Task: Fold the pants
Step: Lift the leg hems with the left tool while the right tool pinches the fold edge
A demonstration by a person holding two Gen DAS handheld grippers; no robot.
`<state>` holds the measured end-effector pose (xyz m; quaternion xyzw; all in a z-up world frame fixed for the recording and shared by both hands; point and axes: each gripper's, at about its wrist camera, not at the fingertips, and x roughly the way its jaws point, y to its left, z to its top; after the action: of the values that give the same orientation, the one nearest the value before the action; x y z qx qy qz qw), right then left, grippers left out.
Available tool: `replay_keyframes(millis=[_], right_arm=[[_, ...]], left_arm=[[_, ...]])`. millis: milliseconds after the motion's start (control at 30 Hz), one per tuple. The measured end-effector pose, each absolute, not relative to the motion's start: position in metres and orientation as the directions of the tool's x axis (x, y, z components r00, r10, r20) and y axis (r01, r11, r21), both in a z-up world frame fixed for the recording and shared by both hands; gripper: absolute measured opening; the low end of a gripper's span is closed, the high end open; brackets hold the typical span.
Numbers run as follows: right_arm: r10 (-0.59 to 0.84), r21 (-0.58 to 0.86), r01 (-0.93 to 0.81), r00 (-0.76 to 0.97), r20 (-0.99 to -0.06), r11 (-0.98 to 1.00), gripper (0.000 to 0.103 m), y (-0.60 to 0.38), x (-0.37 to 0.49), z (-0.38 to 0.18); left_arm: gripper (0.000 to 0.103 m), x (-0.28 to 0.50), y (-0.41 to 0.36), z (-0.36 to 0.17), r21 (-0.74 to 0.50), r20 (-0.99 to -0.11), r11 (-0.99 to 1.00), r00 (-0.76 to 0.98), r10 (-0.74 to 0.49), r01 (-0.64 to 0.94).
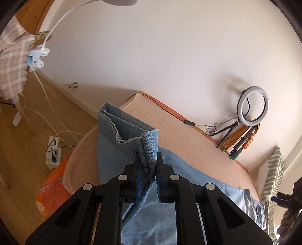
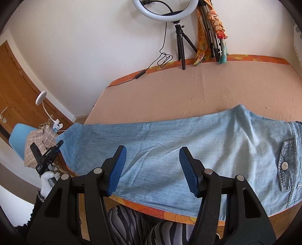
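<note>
Light blue denim pants (image 2: pixel 188 132) lie flat across the peach-covered table (image 2: pixel 169 90), waist and button pocket to the right and leg ends at the left edge. In the left wrist view my left gripper (image 1: pixel 148 156) is shut on the folded hem of the pants (image 1: pixel 117 132), and the leg end is lifted off the table. The right wrist view also shows the left gripper (image 2: pixel 47 156) at the far left, held by a white-gloved hand (image 2: pixel 47 181). My right gripper (image 2: pixel 152 150) hangs open over the middle of the legs with nothing between its fingers.
A ring light on a tripod (image 2: pixel 166 11) and its cable stand at the table's far edge by the wall, next to bundled orange fabric and rods (image 2: pixel 209 37). A chair draped with plaid cloth (image 2: pixel 37 143) and a clip lamp (image 1: pixel 39 56) are left of the table. A power strip (image 1: pixel 52 152) lies on the floor.
</note>
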<state>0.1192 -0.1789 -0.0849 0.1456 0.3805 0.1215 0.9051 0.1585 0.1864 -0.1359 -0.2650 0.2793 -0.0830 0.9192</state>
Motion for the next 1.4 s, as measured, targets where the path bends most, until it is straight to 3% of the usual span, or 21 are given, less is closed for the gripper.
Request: replay_keyframes(millis=[233, 467, 667, 1033, 1100, 1233, 1400], right_arm=[[0.455, 0.391, -0.239, 0.559, -0.693, 0.889, 0.061, -0.123, 0.180, -0.099], [0.612, 0.532, -0.303, 0.362, -0.703, 0.790, 0.062, -0.054, 0.248, -0.135], [0.692, 0.641, -0.262, 0.244, -0.679, 0.722, 0.067, -0.006, 0.297, -0.175], [0.742, 0.736, -0.120, 0.201, -0.639, 0.666, 0.067, 0.046, 0.365, -0.232], [0.733, 0.728, -0.121, 0.221, -0.643, 0.675, 0.060, 0.053, 0.370, -0.232], [0.663, 0.644, -0.164, 0.256, -0.704, 0.747, 0.013, 0.061, 0.370, -0.219], [0.599, 0.552, -0.235, 0.339, -0.725, 0.800, 0.009, 0.048, 0.356, -0.188]], left_arm=[[0.011, 0.155, 0.119, -0.139, -0.481, -0.505, 0.861, 0.750, -0.427, 0.166], [0.011, 0.146, 0.086, -0.137, -0.453, -0.510, 0.856, 0.715, -0.478, 0.249], [0.011, 0.136, 0.081, -0.127, -0.439, -0.489, 0.850, 0.716, -0.498, 0.292], [0.011, 0.121, 0.080, -0.122, -0.466, -0.477, 0.818, 0.682, -0.554, 0.338], [0.011, 0.119, 0.076, -0.122, -0.461, -0.482, 0.815, 0.672, -0.562, 0.351], [0.011, 0.115, 0.064, -0.123, -0.429, -0.504, 0.820, 0.653, -0.565, 0.378], [0.011, 0.112, 0.051, -0.121, -0.444, -0.496, 0.797, 0.628, -0.599, 0.410]])
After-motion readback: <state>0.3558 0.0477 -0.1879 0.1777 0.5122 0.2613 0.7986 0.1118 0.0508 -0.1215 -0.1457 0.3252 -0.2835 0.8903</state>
